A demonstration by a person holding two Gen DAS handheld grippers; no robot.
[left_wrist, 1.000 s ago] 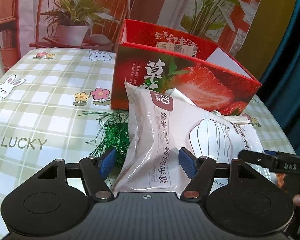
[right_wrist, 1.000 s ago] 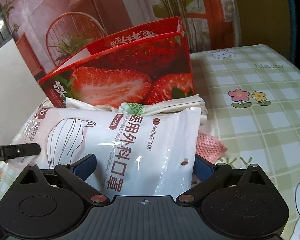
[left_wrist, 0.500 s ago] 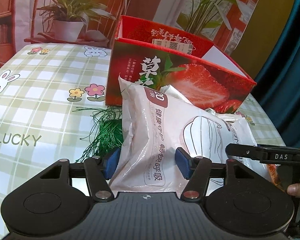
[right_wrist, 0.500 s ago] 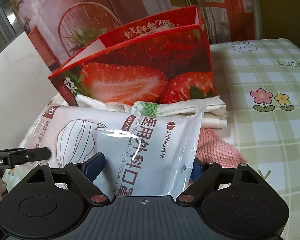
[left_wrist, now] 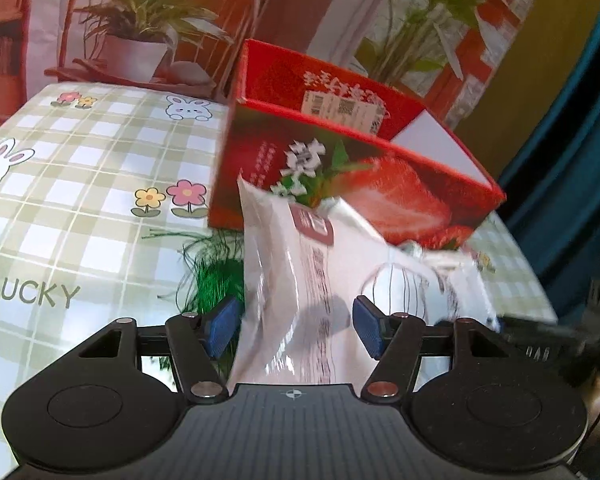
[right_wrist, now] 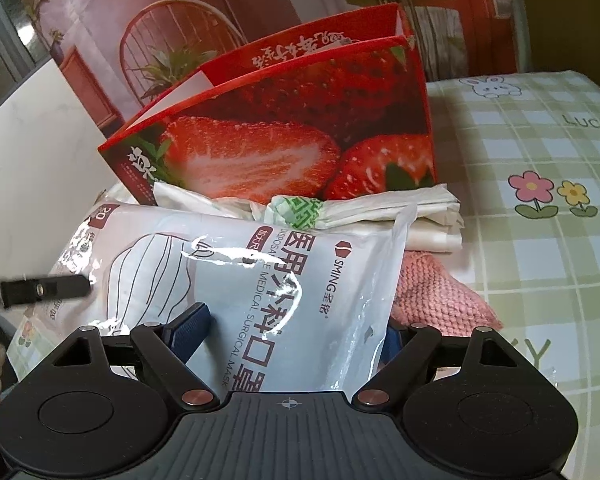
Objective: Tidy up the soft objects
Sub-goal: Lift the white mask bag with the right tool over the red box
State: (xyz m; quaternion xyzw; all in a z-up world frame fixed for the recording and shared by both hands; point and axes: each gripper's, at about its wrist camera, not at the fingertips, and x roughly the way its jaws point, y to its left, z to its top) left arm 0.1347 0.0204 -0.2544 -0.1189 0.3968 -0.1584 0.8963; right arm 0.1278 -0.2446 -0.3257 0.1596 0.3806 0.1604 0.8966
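A white pack of surgical masks (left_wrist: pixel 320 280) (right_wrist: pixel 260 280) is held from both ends, raised in front of the red strawberry box (left_wrist: pixel 340 152) (right_wrist: pixel 284 128). My left gripper (left_wrist: pixel 294 330) is shut on one end of the pack. My right gripper (right_wrist: pixel 288 330) is shut on the other end. The left gripper's black tip (right_wrist: pixel 40 290) shows in the right wrist view. Under the pack lie folded white plastic bags (right_wrist: pixel 380 212), a pink knitted cloth (right_wrist: pixel 440 288) and green fringe (left_wrist: pixel 212 280).
The table has a green checked cloth (left_wrist: pixel 80 200) (right_wrist: pixel 540 152) with rabbits, flowers and the word LUCKY. The box is open at the top. A printed backdrop with plants and a chair stands behind it. A dark teal curtain (left_wrist: pixel 580 160) hangs to the right.
Both grippers have lifted the mask pack up and toward the box. The left view tilted and blurred with the motion. More of the pink cloth and white bags shows beneath.
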